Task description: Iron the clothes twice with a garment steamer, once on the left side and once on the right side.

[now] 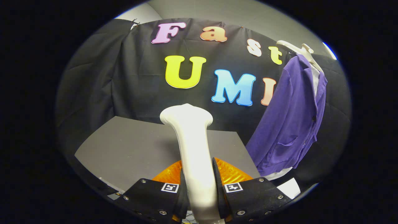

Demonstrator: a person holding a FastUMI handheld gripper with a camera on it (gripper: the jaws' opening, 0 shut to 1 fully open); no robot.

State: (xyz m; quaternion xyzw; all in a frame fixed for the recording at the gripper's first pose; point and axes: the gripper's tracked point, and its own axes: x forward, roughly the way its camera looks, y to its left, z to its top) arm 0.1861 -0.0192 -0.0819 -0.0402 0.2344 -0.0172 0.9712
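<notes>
My gripper [199,190] is shut on the white handle of the garment steamer [191,140], which rises between the fingers and widens at its head ahead of them. An orange translucent part of the steamer [231,174] shows just behind the fingers on both sides. A purple jacket [292,121] over a white shirt hangs on a white hanger [300,49] beyond the fingers to the right, well apart from the steamer head.
A grey table top [133,149] lies under and beyond the steamer. The black cloth wall [102,77] stands behind it. A white sheet [290,188] lies below the jacket's hem.
</notes>
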